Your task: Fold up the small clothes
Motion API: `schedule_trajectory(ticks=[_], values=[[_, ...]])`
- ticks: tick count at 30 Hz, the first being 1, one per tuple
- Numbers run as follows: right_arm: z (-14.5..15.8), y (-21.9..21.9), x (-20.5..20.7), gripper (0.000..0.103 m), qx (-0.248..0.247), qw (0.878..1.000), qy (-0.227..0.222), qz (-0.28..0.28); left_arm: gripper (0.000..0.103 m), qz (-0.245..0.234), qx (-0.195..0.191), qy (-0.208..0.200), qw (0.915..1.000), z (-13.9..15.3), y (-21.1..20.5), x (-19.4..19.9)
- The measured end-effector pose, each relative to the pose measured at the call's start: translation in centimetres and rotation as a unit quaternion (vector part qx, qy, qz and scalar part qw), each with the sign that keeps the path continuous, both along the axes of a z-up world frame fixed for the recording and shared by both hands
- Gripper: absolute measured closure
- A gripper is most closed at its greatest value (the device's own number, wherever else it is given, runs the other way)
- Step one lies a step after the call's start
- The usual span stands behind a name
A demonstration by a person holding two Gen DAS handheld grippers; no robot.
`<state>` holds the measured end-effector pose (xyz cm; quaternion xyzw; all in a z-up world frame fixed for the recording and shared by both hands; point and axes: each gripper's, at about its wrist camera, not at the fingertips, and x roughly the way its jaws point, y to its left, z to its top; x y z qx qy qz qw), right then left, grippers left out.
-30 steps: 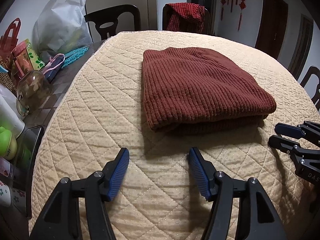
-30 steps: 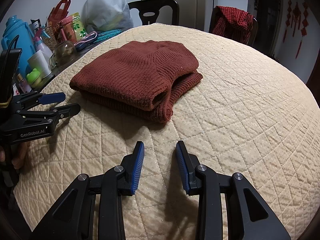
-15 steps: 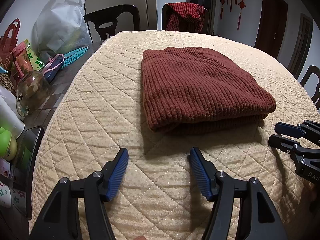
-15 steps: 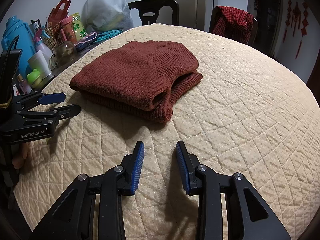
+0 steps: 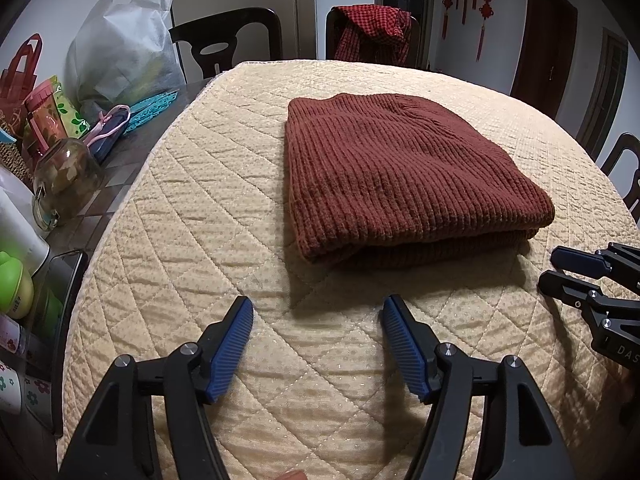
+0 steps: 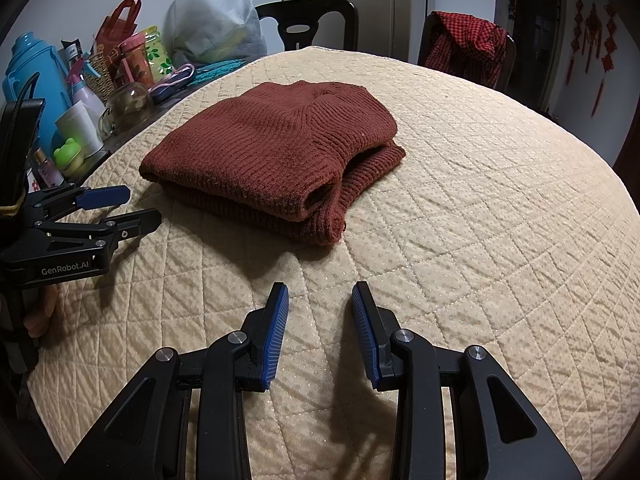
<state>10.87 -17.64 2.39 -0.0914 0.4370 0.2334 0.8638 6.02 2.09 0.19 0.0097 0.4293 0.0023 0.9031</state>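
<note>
A rust-brown ribbed knit sweater (image 5: pixel 400 176) lies centre frame on a cream quilt (image 5: pixel 200 208) stitched in diamonds. Black grippers have blue ribbed pads (image 6: pixel 276 332). Upper centre, a red-and-black checked cloth (image 5: pixel 374 30). At left, a turquoise flask (image 6: pixel 32 80) and a white bag (image 5: pixel 120 48).

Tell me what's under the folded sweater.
The sweater lies on the quilted cover, folded on its own lower layers, which show at the near edge. Anything hidden between layers or beneath cannot be seen.
</note>
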Motion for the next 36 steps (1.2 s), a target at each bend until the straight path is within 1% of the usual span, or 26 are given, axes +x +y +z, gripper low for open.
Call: schedule_trajectory(ticks=[8,36], values=[[-0.01,-0.02,0.01,0.069,0.0,1.0,0.0,0.0,0.03,0.002,0.0,0.001,1.0,-0.08,0.3,0.21],[-0.06,-0.02,0.0,0.069,0.0,1.0,0.0,0.0,0.03,0.002,0.0,0.001,1.0,-0.06,0.26,0.22]])
